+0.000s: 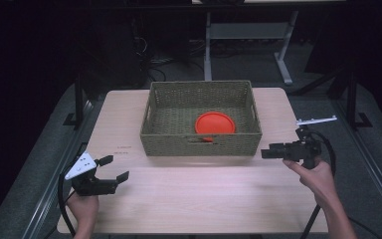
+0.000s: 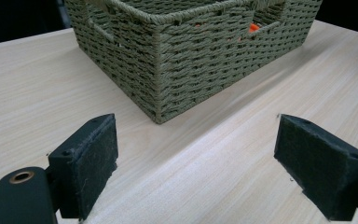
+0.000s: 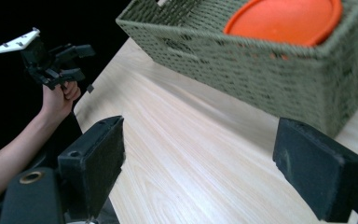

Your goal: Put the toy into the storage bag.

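A woven olive basket [image 1: 150, 125] stands at the far middle of the wooden table, and an orange round disc [image 1: 215, 123] lies inside it toward the front right. My left gripper [image 1: 114, 168] is held above the table's front left corner, open and empty, its jaws facing the basket's near corner [image 2: 158, 84]. At the right, my right gripper [image 1: 267, 153] is level with the basket's front right corner, open and empty, pointing left. In the right gripper view the disc [image 3: 284, 18] shows above the basket wall [image 3: 242, 70], and the left gripper [image 3: 74, 60] appears farther off.
The table [image 1: 204, 194] has bare wood in front of the basket, between the two grippers. A white desk frame [image 1: 248, 35] stands on the dark floor behind the table. Metal rails run along both sides.
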Motion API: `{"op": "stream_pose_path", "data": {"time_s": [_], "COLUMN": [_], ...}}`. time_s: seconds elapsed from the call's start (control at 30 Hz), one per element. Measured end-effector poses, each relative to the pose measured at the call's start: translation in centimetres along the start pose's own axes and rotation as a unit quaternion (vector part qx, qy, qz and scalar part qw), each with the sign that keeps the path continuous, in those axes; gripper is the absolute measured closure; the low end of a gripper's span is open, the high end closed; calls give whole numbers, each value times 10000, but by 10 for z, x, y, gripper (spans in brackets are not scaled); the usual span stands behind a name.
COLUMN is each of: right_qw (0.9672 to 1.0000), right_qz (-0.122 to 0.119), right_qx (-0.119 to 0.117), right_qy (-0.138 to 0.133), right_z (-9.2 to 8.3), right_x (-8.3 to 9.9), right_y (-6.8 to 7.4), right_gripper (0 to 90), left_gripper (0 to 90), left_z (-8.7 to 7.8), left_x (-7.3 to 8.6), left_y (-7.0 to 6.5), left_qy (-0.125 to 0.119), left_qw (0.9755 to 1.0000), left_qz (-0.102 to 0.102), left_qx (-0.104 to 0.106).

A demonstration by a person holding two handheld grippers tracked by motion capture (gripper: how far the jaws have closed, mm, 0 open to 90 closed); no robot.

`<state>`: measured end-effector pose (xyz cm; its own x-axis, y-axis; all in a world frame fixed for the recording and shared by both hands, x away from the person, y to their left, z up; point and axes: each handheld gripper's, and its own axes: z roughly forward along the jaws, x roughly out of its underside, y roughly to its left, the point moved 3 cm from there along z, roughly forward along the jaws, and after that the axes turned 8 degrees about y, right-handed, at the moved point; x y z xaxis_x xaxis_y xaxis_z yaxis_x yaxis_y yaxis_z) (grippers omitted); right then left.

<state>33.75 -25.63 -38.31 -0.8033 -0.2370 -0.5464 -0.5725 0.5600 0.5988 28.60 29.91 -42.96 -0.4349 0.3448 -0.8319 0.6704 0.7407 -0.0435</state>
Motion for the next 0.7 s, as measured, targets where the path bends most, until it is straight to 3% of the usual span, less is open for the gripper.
{"op": "stream_pose_path", "data": {"time_s": [0.33,0.7], "right_qw": [9998,9996], "right_qz": [207,277], "right_qx": [6,29], "right_qy": [-63,-110], "right_z": [-3,-3], "right_x": [26,44], "right_y": [-11,-20], "right_gripper": [159,159], "left_gripper": [126,126], "left_z": [0,1], "left_x": [0,0], "left_y": [-2,-2], "left_qy": [10,24], "left_qw": [10000,10000], "left_qz": [32,23], "left_qx": [19,10]}}
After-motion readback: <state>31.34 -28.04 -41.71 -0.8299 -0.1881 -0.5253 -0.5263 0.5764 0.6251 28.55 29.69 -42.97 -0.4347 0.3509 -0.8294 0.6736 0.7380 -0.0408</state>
